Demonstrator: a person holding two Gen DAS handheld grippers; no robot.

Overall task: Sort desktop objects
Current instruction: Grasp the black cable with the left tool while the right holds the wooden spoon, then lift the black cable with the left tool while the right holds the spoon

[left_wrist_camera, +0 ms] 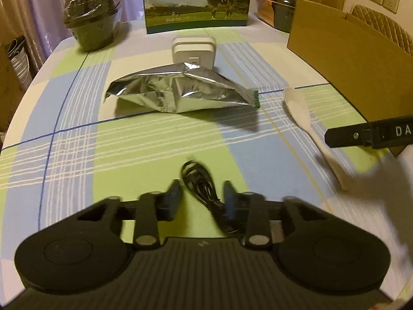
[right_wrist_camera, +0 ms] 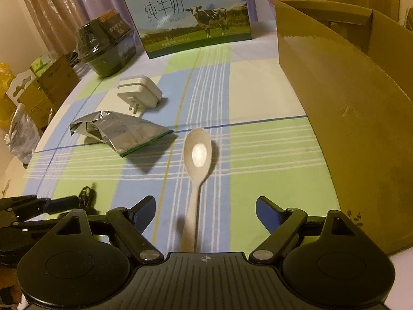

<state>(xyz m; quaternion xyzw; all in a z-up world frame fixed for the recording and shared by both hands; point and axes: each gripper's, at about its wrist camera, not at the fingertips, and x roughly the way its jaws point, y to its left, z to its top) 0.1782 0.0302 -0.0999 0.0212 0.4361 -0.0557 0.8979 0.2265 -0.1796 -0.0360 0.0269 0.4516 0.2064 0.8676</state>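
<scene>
Left wrist view: we see the left gripper (left_wrist_camera: 202, 196) low over the checked tablecloth (left_wrist_camera: 77, 139), its fingers (left_wrist_camera: 173, 196) spread a little, one on each side of a coiled black cable (left_wrist_camera: 200, 183). The cable lies between the fingers; whether either finger touches it we cannot tell, as this part is blurred. We record the left gripper as released, not clamped.

Just beyond the cable, farther from the gripper, lies a crumpled silver foil pouch (left_wrist_camera: 180, 90) with a green edge. Behind the pouch, touching or nearly so, stands a white plug adapter (left_wrist_camera: 193, 51). Behind the adapter is a milk carton box (left_wrist_camera: 197, 2) printed with a cow. Left of the box sits a dark wrapped container (left_wrist_camera: 93, 20).

Right wrist view: the right gripper (right_wrist_camera: 205, 214) has its fingers (right_wrist_camera: 144, 211) wide apart, holding nothing. A pale spoon (right_wrist_camera: 197, 155) lies on the cloth between them, bowl up and pointing away, handle running back toward the gripper body; neither finger touches it. Right of the spoon stands an open cardboard box (right_wrist_camera: 348, 118). Left of the spoon lies the foil pouch, and the adapter lies beyond the pouch, prongs toward the camera. The left gripper shows at the far left edge, over the cable.
</scene>
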